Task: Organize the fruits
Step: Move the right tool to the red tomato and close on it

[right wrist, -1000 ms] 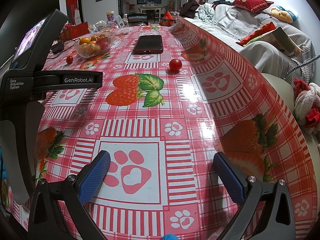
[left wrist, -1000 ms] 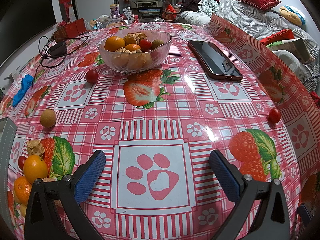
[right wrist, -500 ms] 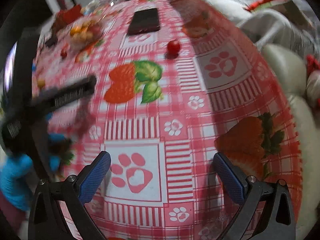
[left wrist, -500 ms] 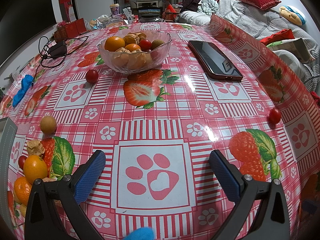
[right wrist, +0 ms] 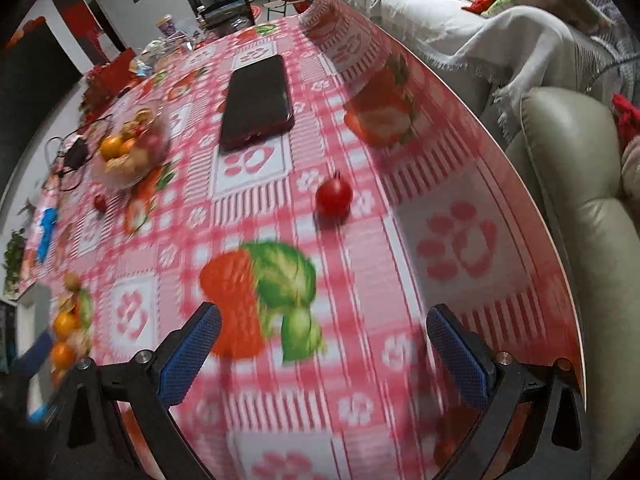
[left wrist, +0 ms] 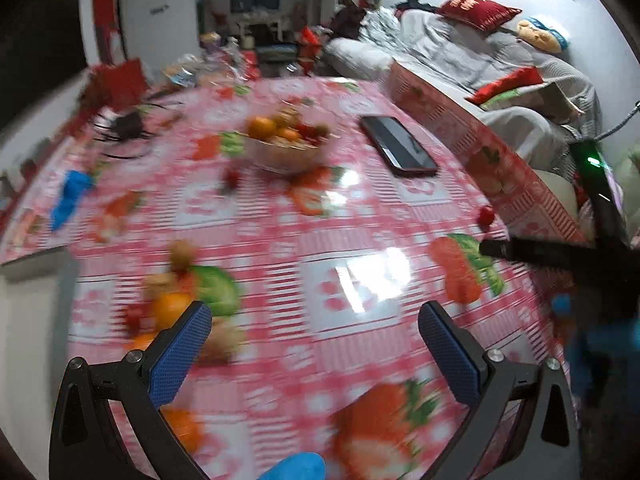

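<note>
A glass bowl [left wrist: 286, 152] [right wrist: 130, 148] full of oranges and other fruit stands mid-table. Loose fruit lies around it: a red cherry tomato [right wrist: 334, 199] [left wrist: 487, 215] near the right table edge, another small red one [left wrist: 232, 177] [right wrist: 100, 203] by the bowl, and oranges [left wrist: 171, 309] [right wrist: 65, 325] with husked fruit at the left front. My left gripper [left wrist: 314, 346] is open and empty, above the table's near part. My right gripper [right wrist: 322, 350] is open and empty too, with the right-edge tomato ahead of it, well apart. The left wrist view is blurred.
A dark phone [left wrist: 398, 152] [right wrist: 258, 102] lies flat right of the bowl. A black charger with cable [left wrist: 128, 126] and a blue cloth [left wrist: 70, 196] sit at the left. A sofa with cushions [left wrist: 480, 56] and a leather seat [right wrist: 580, 184] border the right table edge [right wrist: 520, 184].
Both grippers have moved, and the views blur. The left one pulled back and up, showing more of the table. The right one advanced toward the right-edge tomato. Both stayed open.
</note>
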The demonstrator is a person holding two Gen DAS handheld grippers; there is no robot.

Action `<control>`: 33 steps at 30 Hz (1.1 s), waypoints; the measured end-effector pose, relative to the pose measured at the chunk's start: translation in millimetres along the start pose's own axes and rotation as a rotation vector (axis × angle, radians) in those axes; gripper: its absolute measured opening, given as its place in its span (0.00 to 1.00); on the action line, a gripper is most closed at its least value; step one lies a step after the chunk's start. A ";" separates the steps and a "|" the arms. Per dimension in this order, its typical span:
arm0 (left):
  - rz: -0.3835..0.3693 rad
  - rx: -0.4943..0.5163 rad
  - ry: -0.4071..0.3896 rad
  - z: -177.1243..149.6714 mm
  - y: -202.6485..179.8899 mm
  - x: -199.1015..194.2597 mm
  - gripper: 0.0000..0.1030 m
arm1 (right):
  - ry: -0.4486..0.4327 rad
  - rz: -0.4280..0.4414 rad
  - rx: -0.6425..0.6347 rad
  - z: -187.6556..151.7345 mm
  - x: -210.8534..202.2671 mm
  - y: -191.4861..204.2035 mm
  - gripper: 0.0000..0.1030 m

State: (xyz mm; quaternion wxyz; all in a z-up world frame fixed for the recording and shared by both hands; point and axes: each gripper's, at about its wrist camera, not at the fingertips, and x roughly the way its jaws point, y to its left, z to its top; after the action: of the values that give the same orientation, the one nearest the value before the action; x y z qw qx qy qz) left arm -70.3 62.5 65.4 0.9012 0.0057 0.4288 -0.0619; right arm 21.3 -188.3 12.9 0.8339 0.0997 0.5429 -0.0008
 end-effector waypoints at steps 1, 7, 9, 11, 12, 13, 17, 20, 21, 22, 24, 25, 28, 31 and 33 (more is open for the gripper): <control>0.010 -0.013 0.000 -3.6 10.1 -6.0 1.00 | -0.011 -0.016 -0.003 4.0 2.1 0.2 1.00; 0.124 -0.071 0.087 -36.2 65.8 -17.8 1.00 | -0.073 -0.120 -0.018 32.6 27.0 7.5 1.00; 0.154 -0.089 0.112 -48.6 79.8 -19.8 1.00 | -0.094 -0.146 -0.046 40.0 32.3 13.1 1.00; 0.176 -0.108 0.126 -59.9 91.3 -22.7 1.00 | -0.104 -0.167 -0.075 43.8 37.3 18.7 0.91; 0.184 -0.118 0.130 -65.2 94.6 -24.9 1.00 | -0.110 -0.184 -0.083 44.1 38.7 21.3 0.84; 0.192 -0.129 0.131 -69.5 97.4 -26.1 1.00 | -0.131 -0.193 -0.093 43.7 37.6 24.0 0.72; 0.193 -0.132 0.169 -78.4 99.0 -22.0 1.00 | -0.144 -0.142 -0.126 41.5 33.1 33.5 0.24; 0.174 -0.130 0.166 -77.7 92.4 -21.1 1.00 | -0.136 -0.077 -0.132 30.3 27.3 37.1 0.23; 0.173 -0.128 0.160 -76.8 89.2 -20.8 1.00 | -0.134 -0.046 -0.136 23.6 24.2 38.2 0.23; 0.169 -0.126 0.159 -75.9 85.1 -19.7 1.00 | -0.133 -0.025 -0.142 17.1 21.0 39.9 0.23; 0.164 -0.131 0.160 -75.0 78.2 -13.8 1.00 | -0.130 0.017 -0.156 2.7 14.3 42.0 0.23; 0.164 -0.138 0.162 -74.3 76.2 -10.0 1.00 | -0.125 0.036 -0.162 -5.4 10.7 42.0 0.23; 0.151 -0.168 0.173 -75.7 70.7 1.4 1.00 | -0.111 0.077 -0.158 -23.9 1.4 38.0 0.23; 0.161 -0.180 0.182 -80.4 68.8 11.8 1.00 | -0.096 0.109 -0.156 -42.0 -9.5 32.1 0.23; 0.163 -0.194 0.154 -82.8 70.4 9.9 1.00 | -0.098 0.124 -0.163 -53.7 -17.1 31.1 0.23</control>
State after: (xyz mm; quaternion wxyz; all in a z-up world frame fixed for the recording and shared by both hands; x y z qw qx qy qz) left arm -119.9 136.6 2.3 0.8639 -0.0419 0.4990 0.0537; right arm -30.9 -150.6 12.5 0.8631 0.0647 0.4927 0.0901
